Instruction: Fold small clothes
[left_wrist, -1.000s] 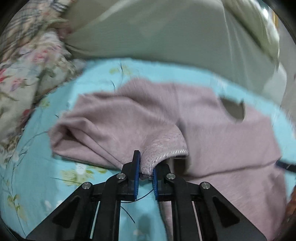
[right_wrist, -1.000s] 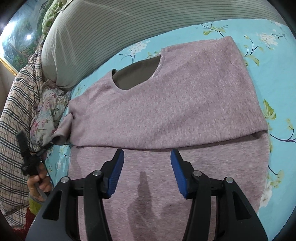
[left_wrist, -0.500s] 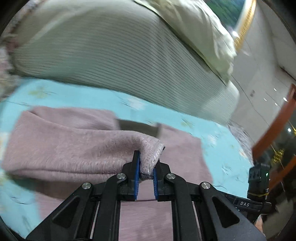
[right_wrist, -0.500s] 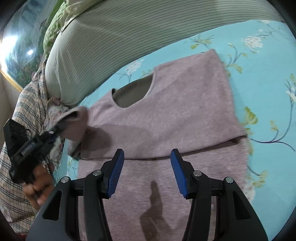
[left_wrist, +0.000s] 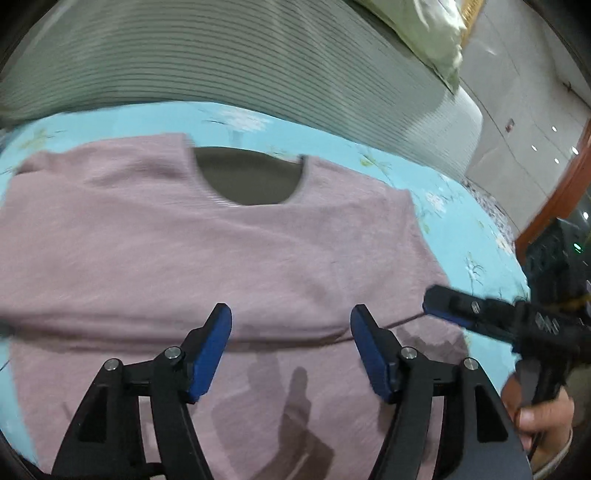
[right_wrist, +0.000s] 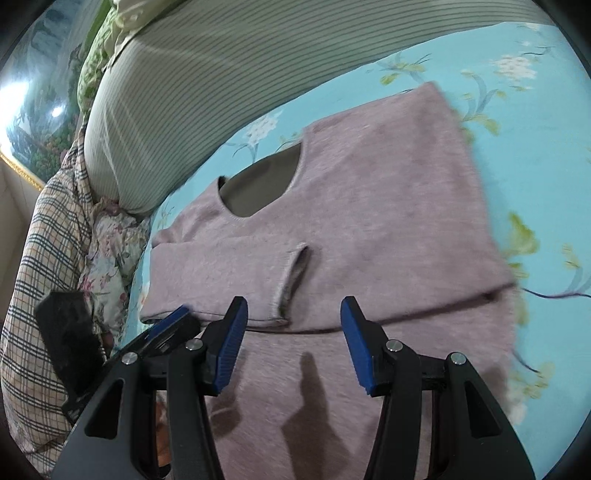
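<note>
A small mauve knit sweater (left_wrist: 229, 258) lies flat on the turquoise floral bedsheet (left_wrist: 454, 221), neck opening away from me. In the right wrist view the sweater (right_wrist: 388, 229) has its left sleeve folded across the chest, the cuff (right_wrist: 291, 280) lying near the middle. My left gripper (left_wrist: 291, 317) is open and empty, just above the sweater's lower chest. My right gripper (right_wrist: 293, 314) is open and empty, over the sweater near the cuff. Each gripper shows in the other's view: the right one (left_wrist: 480, 314) at the sweater's right edge, the left one (right_wrist: 166, 332) at the left.
A grey striped pillow (left_wrist: 229, 62) lies beyond the sweater's neck. A plaid and floral quilt (right_wrist: 48, 251) is bunched along the left of the bed. A wall and wooden door frame (left_wrist: 554, 184) stand to the right of the bed.
My left gripper carried the sleeve across the sweater's chest, let it go and opened. The sleeve now lies folded over the front. My right gripper stayed open and moved slightly forward.
</note>
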